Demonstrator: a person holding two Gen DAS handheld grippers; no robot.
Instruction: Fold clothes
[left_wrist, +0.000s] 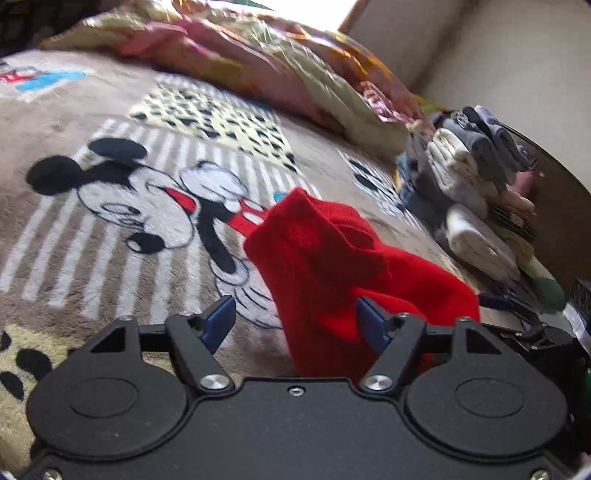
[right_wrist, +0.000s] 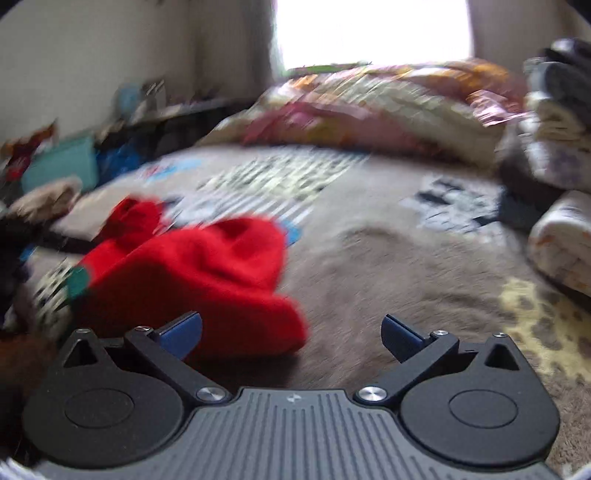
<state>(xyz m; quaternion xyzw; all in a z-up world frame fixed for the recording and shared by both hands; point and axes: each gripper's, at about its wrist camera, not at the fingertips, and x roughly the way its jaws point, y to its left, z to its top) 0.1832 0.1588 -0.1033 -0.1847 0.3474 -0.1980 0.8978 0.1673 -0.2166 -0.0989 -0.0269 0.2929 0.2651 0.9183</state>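
A red knitted garment (left_wrist: 332, 258) lies crumpled on a brown blanket (left_wrist: 92, 240) printed with a cartoon mouse. My left gripper (left_wrist: 297, 321) is open just above it. The cloth rises between the jaws and lies against the right blue pad (left_wrist: 373, 325), while the left pad stands clear of it. In the blurred right wrist view the same red garment (right_wrist: 192, 280) lies to the left. My right gripper (right_wrist: 291, 332) is wide open over the bare blanket (right_wrist: 388, 280), with only the garment's lower corner reaching in beside its left pad (right_wrist: 181, 332).
A stack of folded clothes (left_wrist: 472, 192) stands at the bed's right side (right_wrist: 554, 147) against a dark board (left_wrist: 554, 214). A crumpled flowered quilt (left_wrist: 258, 62) (right_wrist: 369, 107) lies along the back. Cluttered shelves (right_wrist: 74, 158) stand beyond the bed's left edge.
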